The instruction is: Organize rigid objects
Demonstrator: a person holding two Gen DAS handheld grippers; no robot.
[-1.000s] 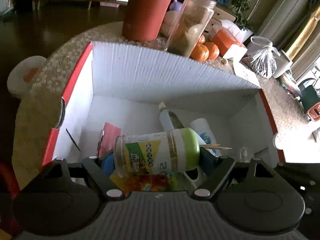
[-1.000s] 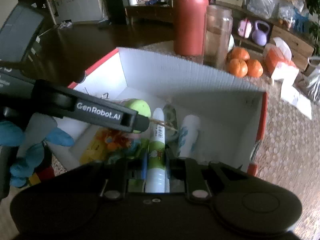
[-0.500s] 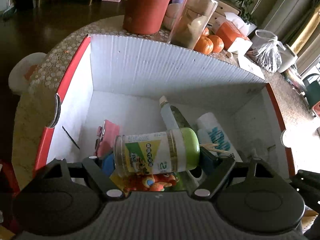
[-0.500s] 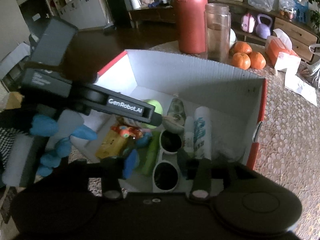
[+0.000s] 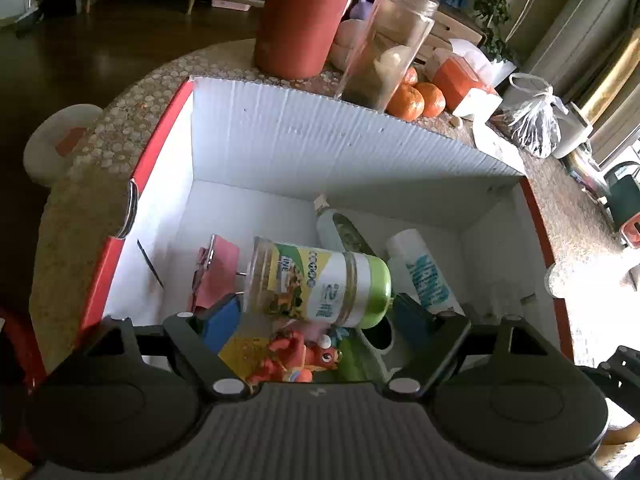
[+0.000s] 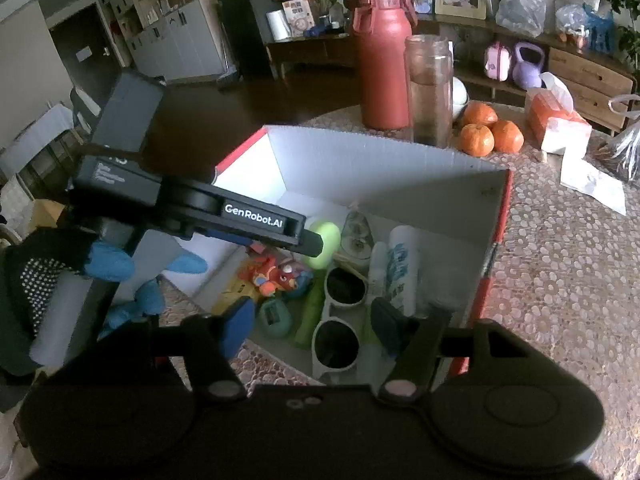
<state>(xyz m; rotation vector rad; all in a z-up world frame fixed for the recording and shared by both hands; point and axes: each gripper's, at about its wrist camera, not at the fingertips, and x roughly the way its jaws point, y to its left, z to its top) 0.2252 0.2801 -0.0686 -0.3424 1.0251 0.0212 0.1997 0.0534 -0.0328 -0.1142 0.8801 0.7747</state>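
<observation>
Holding: left tool (image 5: 318,312) grips a clear jar with a green lid (image 5: 316,282), lying sideways between its blue pads, one pad on the jar's base and one at the lid.
Left tool position: low centre of the left wrist frame, over the white box with red outer walls (image 5: 320,140).
Right tool (image 6: 316,326): jaws opening, nothing between the pads; it hangs over the near edge of the box, lower centre of the right wrist frame.
Hand: a hand in a blue-fingered glove (image 6: 112,276) grasps the left tool's handle, left side of the right wrist frame.
Box contents, right wrist frame: white-framed sunglasses (image 6: 338,320) in the middle; a white tube with blue print (image 6: 402,264) to their right; a green stick (image 6: 310,314) and a teal egg-shaped gadget (image 6: 274,316) to their left; an orange toy on a yellow pack (image 6: 272,274) above those.
Box contents, left wrist frame: a pink clip (image 5: 216,276) left of the jar.
Tabletop (image 6: 560,280): patterned cloth; box in the centre.
Behind the box: red flask (image 6: 384,68), tall glass jar (image 6: 430,88), tangerines (image 6: 490,134), all upright at the top of the frame.
</observation>
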